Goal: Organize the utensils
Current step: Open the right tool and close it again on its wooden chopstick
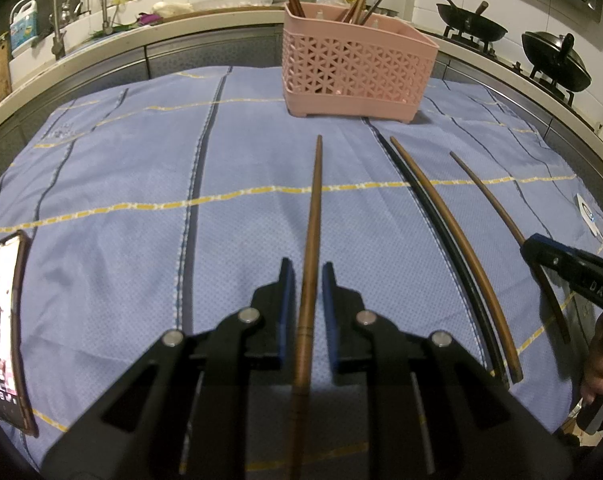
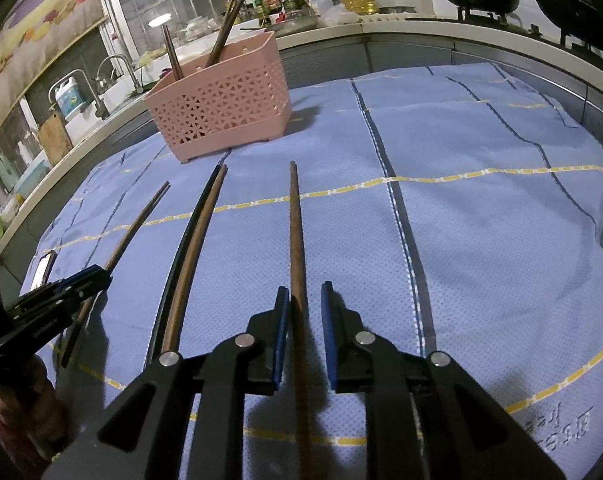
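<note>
Left claw (image 1: 307, 266) is hanging slightly parted over the near edge of the cloth (image 1: 121, 200), jaws straddling the thick end of one brown chopstick (image 1: 311, 232) without pinching it; I'm seeing gaps on both sides. Right claw (image 2: 305, 289) is doing the same with another chopstick (image 2: 294, 240), which is lying close to its left pad but not clamped. Between them a black-and-brown pair (image 1: 449, 248) is lying side by side. All four sticks are pointing toward the pink basket (image 1: 357, 68) at the far edge, where others are already standing upright. I'm judging that I'm lining up along each stick so a squeeze catches it lengthwise, ready for lifting to the basket. A phone (image 1: 3, 320) is lying at the cloth's left edge.
</note>
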`<state>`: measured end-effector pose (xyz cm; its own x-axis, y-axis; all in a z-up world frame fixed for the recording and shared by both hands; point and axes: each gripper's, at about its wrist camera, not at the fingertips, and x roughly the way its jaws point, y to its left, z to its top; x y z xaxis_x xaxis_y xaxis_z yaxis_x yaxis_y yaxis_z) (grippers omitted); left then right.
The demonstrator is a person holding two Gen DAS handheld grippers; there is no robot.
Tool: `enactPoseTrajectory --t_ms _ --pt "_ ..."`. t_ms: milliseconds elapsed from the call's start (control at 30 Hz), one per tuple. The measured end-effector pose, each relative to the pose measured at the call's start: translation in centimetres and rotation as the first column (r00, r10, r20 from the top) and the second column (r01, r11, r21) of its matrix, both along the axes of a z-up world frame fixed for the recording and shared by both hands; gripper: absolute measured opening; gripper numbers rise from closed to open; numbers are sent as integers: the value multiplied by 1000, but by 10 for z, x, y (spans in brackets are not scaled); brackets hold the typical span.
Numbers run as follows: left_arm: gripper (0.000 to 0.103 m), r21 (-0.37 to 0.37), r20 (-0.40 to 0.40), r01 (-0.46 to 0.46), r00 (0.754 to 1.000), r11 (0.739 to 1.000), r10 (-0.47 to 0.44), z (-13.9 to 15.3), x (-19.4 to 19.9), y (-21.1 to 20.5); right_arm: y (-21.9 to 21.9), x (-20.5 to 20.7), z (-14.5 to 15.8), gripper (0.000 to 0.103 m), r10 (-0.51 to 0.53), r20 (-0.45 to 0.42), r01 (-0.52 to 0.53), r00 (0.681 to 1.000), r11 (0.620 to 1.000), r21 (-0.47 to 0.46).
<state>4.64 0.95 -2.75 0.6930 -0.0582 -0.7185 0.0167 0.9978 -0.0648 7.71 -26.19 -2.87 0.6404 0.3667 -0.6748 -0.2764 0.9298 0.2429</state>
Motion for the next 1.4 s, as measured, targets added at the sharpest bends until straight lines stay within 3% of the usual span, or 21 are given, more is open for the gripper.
enactPoseTrajectory --t_ms 1200,1333,1400 --pt "15 1 0 0 1000 1000 0 0 0 -1 8 3 1 23 15 22 -14 1000 999 -53" --pt "15 -1 0 1 1000 1000 -1 0 0 0 10 2 1 9 16 31 -14 999 996 -91" --pt "15 0 0 1 1000 1000 -1 0 0 -1 7 2 1 7 21 18 -20 1000 997 -78"
